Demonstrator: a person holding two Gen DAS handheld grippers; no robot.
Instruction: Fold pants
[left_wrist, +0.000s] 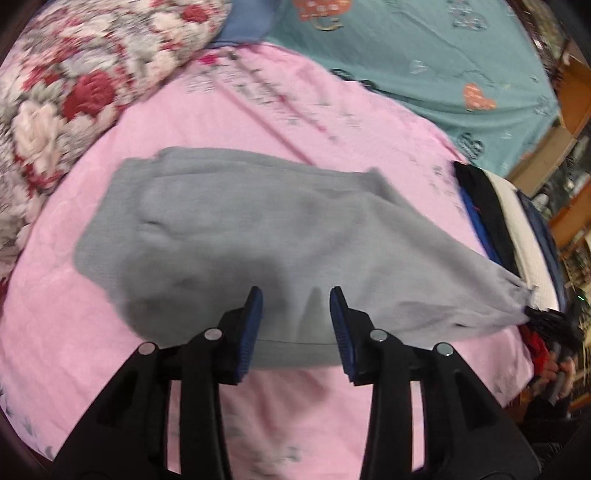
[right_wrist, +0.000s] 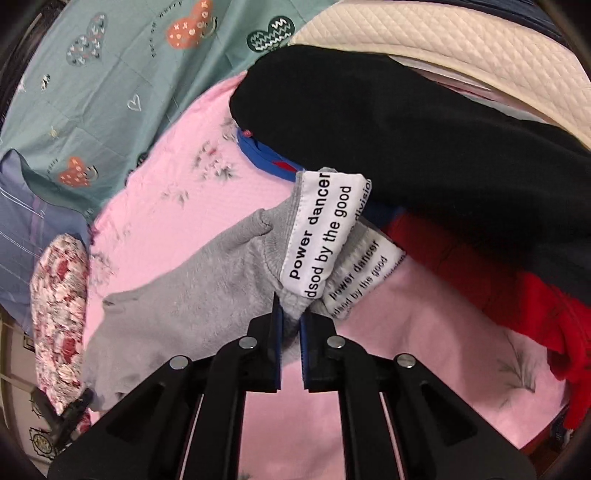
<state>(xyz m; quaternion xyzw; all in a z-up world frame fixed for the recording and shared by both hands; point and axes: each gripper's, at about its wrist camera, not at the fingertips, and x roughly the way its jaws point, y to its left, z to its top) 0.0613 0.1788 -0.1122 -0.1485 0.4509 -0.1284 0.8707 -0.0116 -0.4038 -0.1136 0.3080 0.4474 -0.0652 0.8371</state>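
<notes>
Grey pants (left_wrist: 221, 229) lie folded lengthwise across the pink bed sheet (left_wrist: 332, 110). My left gripper (left_wrist: 296, 295) hovers over their near edge, jaws apart, with nothing pinched between the blue pads. The pants' right end is drawn out to a point where my right gripper (left_wrist: 532, 314) holds it. In the right wrist view, my right gripper (right_wrist: 291, 314) is shut on the grey pants (right_wrist: 192, 306) at the cuffs, just below two white printed labels (right_wrist: 317, 236). The cloth bunches between the pads and trails away to the left.
A floral pillow (left_wrist: 66, 96) lies at the left and a teal heart-print blanket (left_wrist: 443, 62) at the back. A pile of black (right_wrist: 388, 122), blue and red clothes (right_wrist: 517, 295) sits right of the cuffs, with a cream quilted pad (right_wrist: 480, 48) behind.
</notes>
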